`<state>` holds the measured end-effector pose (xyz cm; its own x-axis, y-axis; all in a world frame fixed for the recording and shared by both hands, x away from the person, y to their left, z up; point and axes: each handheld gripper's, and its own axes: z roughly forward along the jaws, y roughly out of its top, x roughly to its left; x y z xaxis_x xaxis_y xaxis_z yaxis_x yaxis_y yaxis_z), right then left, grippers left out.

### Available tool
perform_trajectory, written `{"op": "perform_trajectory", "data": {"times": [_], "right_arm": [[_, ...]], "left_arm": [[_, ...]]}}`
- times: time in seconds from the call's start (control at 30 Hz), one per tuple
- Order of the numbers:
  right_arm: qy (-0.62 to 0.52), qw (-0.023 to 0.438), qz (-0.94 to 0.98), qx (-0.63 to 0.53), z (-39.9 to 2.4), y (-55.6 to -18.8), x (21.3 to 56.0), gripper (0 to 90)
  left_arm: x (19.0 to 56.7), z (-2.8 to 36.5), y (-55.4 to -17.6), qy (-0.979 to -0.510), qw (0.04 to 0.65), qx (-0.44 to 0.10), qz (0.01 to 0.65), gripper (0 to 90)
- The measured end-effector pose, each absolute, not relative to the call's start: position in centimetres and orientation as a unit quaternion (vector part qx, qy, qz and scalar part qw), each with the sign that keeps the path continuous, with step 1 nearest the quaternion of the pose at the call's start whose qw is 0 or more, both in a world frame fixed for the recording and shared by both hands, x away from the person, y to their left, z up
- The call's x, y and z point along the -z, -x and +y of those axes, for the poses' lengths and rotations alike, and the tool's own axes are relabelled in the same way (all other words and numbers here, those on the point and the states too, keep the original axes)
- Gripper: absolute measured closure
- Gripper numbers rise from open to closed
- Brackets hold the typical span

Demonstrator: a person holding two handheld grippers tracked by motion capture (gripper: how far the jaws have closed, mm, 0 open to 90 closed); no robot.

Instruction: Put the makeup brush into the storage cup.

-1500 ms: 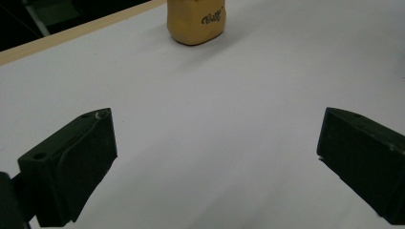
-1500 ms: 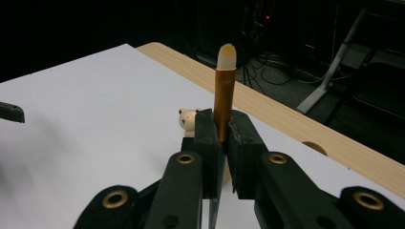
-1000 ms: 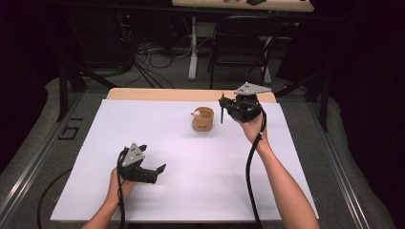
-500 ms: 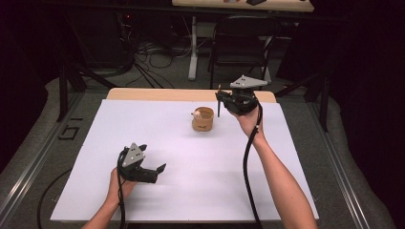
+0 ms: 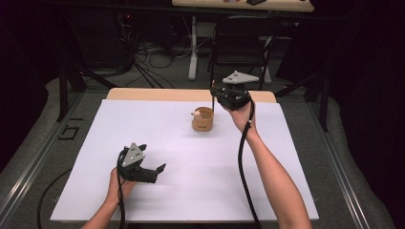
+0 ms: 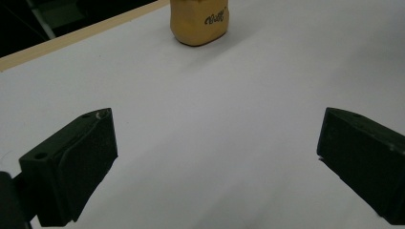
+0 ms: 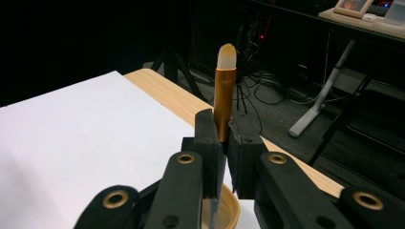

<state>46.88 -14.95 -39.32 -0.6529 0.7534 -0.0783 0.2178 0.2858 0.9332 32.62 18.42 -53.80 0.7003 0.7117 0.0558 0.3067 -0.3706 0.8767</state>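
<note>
My right claw (image 7: pixel 223 143) was clenched on a slim brush-like tool (image 7: pixel 224 95) with a golden barrel and a pale rounded tip, holding it upright above the far edge of the worktop (image 5: pixel 157 143). The lower end of the tool ran down between the jaws toward the rim of the tan cup (image 5: pixel 203 119), which stood just beside and below that claw. Something small and pale sat at the cup's rim; I could not tell what. My left claw (image 5: pixel 155 171) rested low on the near left of the white sheet, its jaws released and spread wide with nothing between them, well apart from the cup. I judged the tool was lifted but not yet put down or used anywhere.
</note>
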Motion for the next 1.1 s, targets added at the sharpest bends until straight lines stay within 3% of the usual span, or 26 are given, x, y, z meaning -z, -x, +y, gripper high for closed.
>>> {"op": "perform_trajectory", "data": {"times": [1.1], "right_arm": [[-0.331, 0.272, 0.774, -0.466, -12.0, -49.8, 42.8, 84.0]], "left_arm": [[53.7, 18.5, -32.6, -0.798, 0.462, -0.22, 0.318, 0.1]]}}
